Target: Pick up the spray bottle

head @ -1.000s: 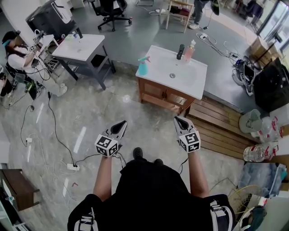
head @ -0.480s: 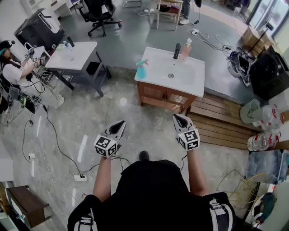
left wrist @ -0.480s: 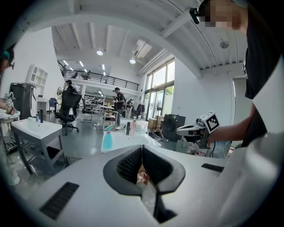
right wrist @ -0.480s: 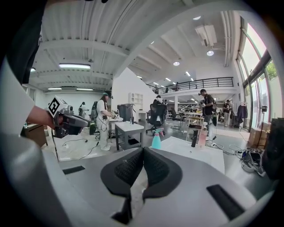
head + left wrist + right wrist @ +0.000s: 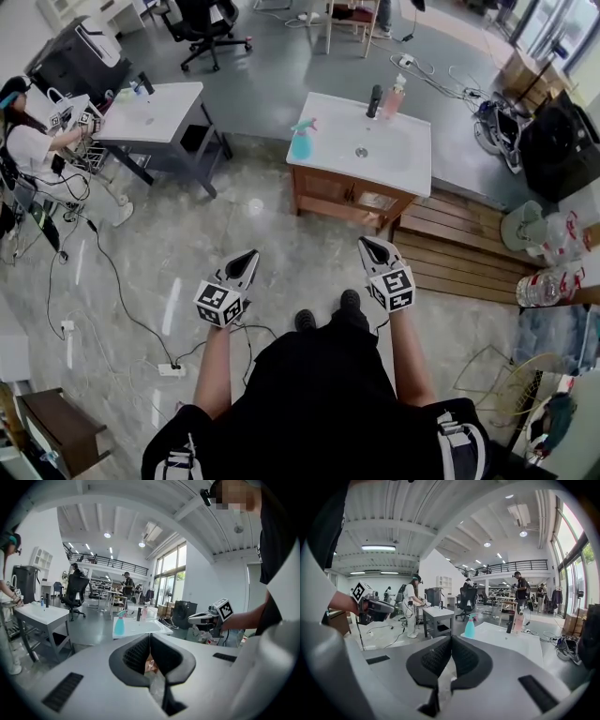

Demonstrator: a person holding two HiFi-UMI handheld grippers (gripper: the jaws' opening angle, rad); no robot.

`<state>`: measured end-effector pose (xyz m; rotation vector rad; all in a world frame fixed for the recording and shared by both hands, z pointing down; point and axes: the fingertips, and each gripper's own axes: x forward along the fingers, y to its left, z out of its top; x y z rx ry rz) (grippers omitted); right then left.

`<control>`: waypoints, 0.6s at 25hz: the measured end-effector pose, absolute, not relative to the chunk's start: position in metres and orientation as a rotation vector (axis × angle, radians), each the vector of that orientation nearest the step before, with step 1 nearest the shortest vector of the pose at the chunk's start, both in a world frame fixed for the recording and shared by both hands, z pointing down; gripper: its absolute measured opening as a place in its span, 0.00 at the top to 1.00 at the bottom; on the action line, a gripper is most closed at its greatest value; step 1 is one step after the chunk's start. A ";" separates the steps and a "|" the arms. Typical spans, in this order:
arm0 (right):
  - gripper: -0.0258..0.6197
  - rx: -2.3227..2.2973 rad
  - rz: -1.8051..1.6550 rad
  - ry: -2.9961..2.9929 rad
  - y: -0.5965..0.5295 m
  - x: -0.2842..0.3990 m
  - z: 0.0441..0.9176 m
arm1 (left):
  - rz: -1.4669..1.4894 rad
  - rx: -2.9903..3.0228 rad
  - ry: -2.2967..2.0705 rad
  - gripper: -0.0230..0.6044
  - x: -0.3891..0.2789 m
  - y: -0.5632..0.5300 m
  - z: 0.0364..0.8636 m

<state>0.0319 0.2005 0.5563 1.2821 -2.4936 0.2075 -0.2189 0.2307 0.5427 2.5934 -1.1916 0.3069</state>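
The person wearing the camera walks toward the far sink tabletop. A right shoe now shows ahead of the left shoe, where a moment ago only one shoe showed. The floor slides nearer underfoot, so the power strip and the brown cabinet at the near left now sit lower in the head view. The left gripper and right gripper travel forward with the walker. At the far edge, another person's legs have almost left the view.
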 end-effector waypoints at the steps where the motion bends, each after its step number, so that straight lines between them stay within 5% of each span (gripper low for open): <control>1: 0.93 1.285 0.211 -2.493 0.198 0.032 0.556 | 0.315 2.591 -1.187 0.93 -0.219 0.230 0.545; 15: 0.93 1.136 0.225 -2.554 0.105 0.012 0.575 | 0.346 2.533 -1.282 0.93 -0.224 0.158 0.549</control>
